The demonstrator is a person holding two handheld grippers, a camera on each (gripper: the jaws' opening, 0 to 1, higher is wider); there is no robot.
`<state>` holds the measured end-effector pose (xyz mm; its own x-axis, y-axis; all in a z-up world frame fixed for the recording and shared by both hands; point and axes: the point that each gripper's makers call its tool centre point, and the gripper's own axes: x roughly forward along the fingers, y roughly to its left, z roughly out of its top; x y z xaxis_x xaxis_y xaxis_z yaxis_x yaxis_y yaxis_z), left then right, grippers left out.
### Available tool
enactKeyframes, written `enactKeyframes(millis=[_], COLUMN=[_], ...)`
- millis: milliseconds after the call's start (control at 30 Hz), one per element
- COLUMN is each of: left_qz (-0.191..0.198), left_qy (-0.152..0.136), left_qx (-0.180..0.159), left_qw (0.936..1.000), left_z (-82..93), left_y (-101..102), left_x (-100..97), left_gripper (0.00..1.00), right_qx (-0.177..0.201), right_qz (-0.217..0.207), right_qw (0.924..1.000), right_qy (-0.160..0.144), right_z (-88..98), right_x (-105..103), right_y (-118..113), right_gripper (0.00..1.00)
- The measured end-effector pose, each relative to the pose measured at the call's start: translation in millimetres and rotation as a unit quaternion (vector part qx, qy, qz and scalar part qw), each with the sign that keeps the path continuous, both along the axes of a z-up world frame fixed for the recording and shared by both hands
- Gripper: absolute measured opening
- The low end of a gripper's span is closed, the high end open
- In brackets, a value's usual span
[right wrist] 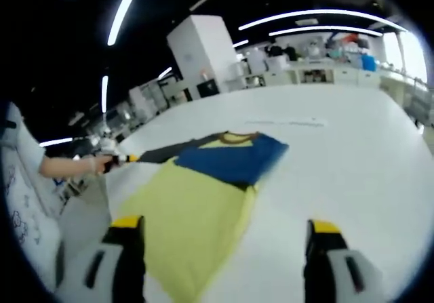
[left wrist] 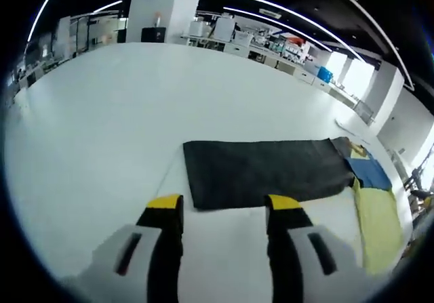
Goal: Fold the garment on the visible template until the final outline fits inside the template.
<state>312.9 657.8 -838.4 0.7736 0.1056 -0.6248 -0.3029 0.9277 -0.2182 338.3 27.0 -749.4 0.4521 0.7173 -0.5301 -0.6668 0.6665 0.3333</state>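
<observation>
Nearest in the left gripper view: left hand-held gripper (left wrist: pixel 224 211), yellow-tipped jaws spread apart, nothing held, hovering at lower centre over the broad white desk (left wrist: pixel 102 127). Just beyond, at centre frame, dark grey rectangular cloth sheet (left wrist: pixel 268 171) lying flat; at its right end, yellow and blue fabric garment (left wrist: pixel 376 205), cut off by the right edge. Right gripper view: right hand-held gripper (right wrist: pixel 227 238) wide open and empty at the bottom, garment spread flat mid-frame. Template outline hard to make out. Far left, small and blurred, other gripper beside a person's hand (right wrist: pixel 98 163).
</observation>
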Motion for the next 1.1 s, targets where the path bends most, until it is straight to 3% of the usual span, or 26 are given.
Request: enactKeyframes(millis=[167, 233, 367, 400, 467, 667, 833, 1100], left_qz=[0.011, 0.006, 0.014, 0.028, 0.016, 0.019, 0.027, -0.012], left_qy=[-0.001, 0.012, 0.021, 0.017, 0.034, 0.036, 0.018, -0.058], left_qx=[0.001, 0.034, 0.048, 0.035, 0.055, 0.048, 0.037, 0.026], left_qw=[0.9999, 0.9993, 0.9985, 0.9988, 0.9978, 0.9980, 0.9988, 0.9979], left_z=[-3.0, -4.4, -3.2, -1.0, -2.6, 1.5, 9.1, 58.1], left_y=[8, 13, 18, 19, 26, 21, 29, -1], left_x=[-0.4, -4.9, -8.6, -7.6, -5.1, -3.5, 0.3, 26.2], left_gripper=[0.33, 0.26, 0.08, 0.08, 0.03, 0.00, 0.00, 0.00], right_qx=[-0.006, -0.006, -0.009, -0.008, -0.008, -0.006, -0.003, -0.003], right_qz=[-0.002, -0.003, 0.000, 0.002, 0.004, 0.003, 0.000, 0.005], right_qw=[1.0000, 1.0000, 0.9999, 1.0000, 1.0000, 1.0000, 1.0000, 0.9999], right_qy=[0.000, -0.003, -0.005, -0.005, -0.004, -0.006, -0.006, -0.010], right_z=[2.3, 2.8, 4.5, 4.4, 3.9, 5.3, 5.1, 7.2], right_x=[1, 3, 2, 3, 3, 3, 4, 2], right_y=[-1, -2, 4, 3, 3, 3, -3, 4], right_gripper=[0.98, 0.98, 0.97, 0.97, 0.97, 0.97, 0.96, 0.96])
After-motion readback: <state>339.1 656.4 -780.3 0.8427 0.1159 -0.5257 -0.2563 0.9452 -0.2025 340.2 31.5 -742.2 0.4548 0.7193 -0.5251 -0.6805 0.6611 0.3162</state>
